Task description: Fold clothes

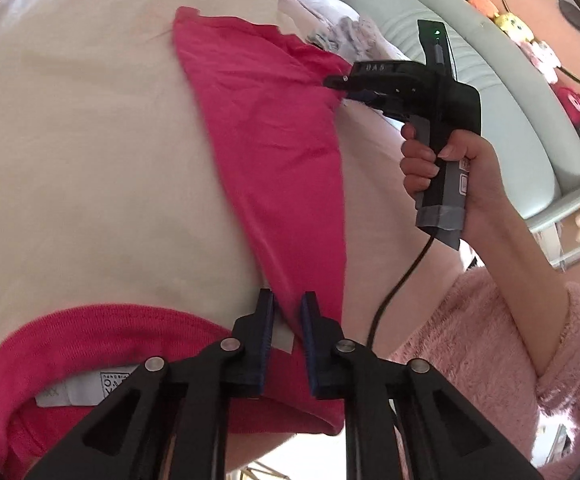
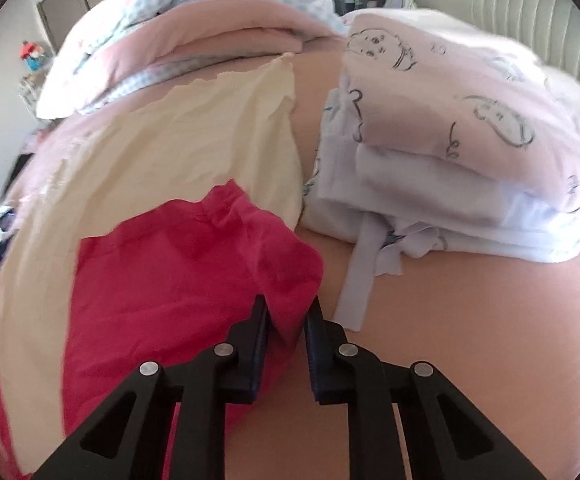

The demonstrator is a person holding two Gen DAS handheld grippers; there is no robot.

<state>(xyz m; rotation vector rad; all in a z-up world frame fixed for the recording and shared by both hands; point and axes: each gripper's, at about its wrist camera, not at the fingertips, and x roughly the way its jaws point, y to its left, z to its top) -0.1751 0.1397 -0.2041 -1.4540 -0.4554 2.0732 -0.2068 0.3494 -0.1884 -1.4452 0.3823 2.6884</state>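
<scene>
Left gripper and right gripper both pinching pink shirt, held taut

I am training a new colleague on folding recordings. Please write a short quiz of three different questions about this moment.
1. True or false: the right hand-held gripper pinches the pink sleeve.
2. What lies right of the shirt on the bed? A) folded stack B) shoes C) books
3. Fill in: the left hand-held gripper holds the sleeve near the ____.

Key: 1 true; 2 A, the folded stack; 3 collar.
</scene>
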